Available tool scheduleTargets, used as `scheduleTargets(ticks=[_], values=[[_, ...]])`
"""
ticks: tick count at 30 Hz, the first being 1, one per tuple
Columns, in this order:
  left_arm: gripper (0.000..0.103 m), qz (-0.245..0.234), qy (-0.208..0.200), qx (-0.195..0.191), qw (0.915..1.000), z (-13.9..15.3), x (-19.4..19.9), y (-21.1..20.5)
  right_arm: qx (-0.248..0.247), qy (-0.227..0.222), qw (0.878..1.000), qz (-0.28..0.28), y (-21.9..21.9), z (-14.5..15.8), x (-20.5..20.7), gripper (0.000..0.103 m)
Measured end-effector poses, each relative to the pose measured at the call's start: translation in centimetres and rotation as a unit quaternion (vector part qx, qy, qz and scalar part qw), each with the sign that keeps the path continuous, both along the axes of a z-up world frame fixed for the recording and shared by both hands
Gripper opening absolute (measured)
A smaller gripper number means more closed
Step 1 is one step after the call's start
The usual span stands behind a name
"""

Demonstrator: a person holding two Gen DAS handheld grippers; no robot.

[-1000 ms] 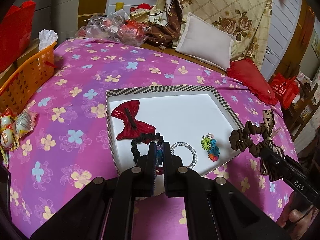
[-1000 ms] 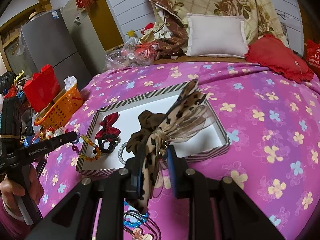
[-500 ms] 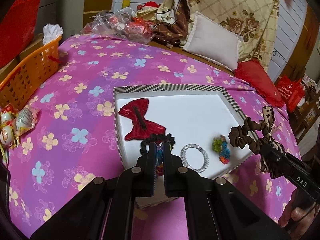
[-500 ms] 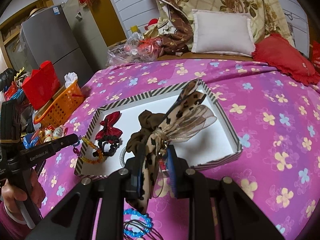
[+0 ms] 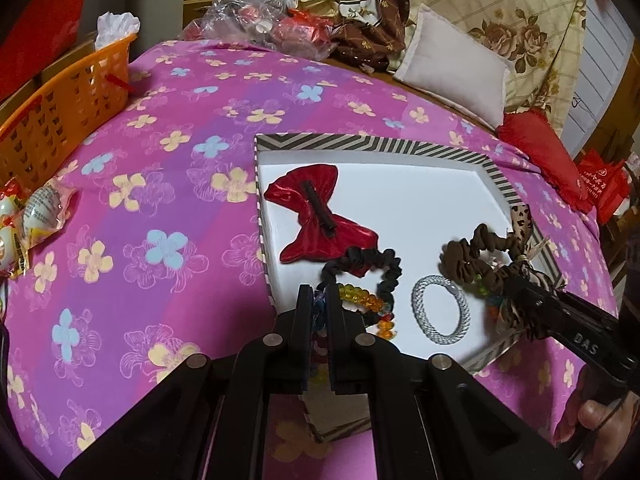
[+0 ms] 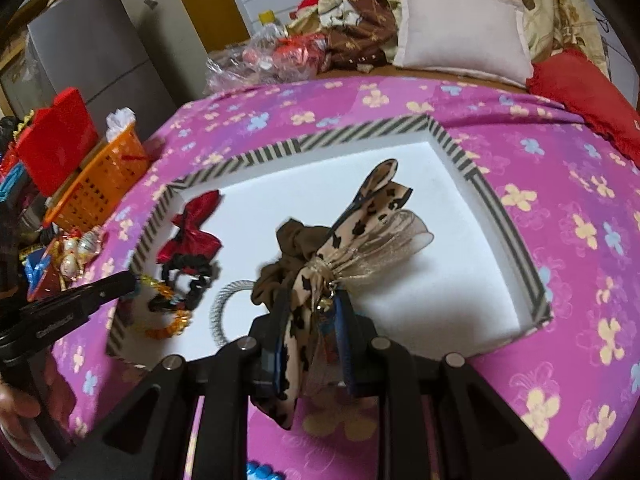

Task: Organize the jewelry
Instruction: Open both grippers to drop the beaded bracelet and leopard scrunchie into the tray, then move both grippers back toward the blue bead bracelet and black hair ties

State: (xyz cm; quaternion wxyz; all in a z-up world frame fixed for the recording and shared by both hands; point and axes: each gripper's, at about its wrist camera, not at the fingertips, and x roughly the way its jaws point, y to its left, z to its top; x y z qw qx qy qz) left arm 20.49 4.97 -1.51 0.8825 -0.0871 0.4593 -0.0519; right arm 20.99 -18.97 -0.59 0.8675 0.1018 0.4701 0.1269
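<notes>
Bow [image 5: 320, 216], ring [image 5: 440, 310] lay in tray [image 5: 360, 144]. Left gripper [image 5: 319, 312] clamped beads [image 5: 360, 300], right gripper [image 6: 310, 312] clamped scrunchie [image 6: 320, 248]; both unplaced.

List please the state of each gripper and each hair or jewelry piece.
left gripper: shut on beaded bracelet
right gripper: shut on leopard scrunchie
red bow: lying in tray
black scrunchie: lying in tray
silver hair tie: lying in tray
</notes>
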Motion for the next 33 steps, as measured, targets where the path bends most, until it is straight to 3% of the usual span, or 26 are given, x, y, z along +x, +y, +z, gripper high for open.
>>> scheduleTargets(ticks=[3, 6, 8, 11, 14, 16, 33], values=[[0.000, 0.002, 0.000, 0.008, 1.0000, -0.3, 0.1, 0.0, -0.022, 0.004, 1.000, -0.002, 0.3, -1.0, 0.6, 0.022], [0.000, 0.005, -0.002, 0.015, 0.9999, -0.5, 0.2, -0.1, -0.044, 0.004, 0.999, -0.004, 0.7, -1.1, 0.7, 0.031], [0.004, 0.007, -0.008, 0.019, 0.9998, -0.5, 0.1, -0.1, -0.045, 0.010, 0.999, -0.011, 0.5, -1.0, 0.5, 0.046], [0.019, -0.002, -0.019, 0.012, 0.9998, -0.1, -0.1, -0.1, -0.036, -0.001, 0.999, -0.022, -0.2, -0.2, -0.2, 0.065], [0.028, -0.004, -0.025, 0.023, 0.9994, 0.5, -0.6, -0.5, -0.025, -0.006, 0.999, -0.028, -0.8, 0.5, -0.9, 0.066], [0.043, 0.001, -0.031, 0.042, 0.9986, 1.0, -1.0, -0.9, -0.021, -0.011, 0.999, -0.030, -1.1, 1.2, -1.6, 0.066], [0.044, 0.016, -0.058, 0.040, 0.9974, 3.8, -6.5, -0.7, -0.012, -0.044, 0.999, -0.027, -0.7, 5.2, -9.1, 0.075]])
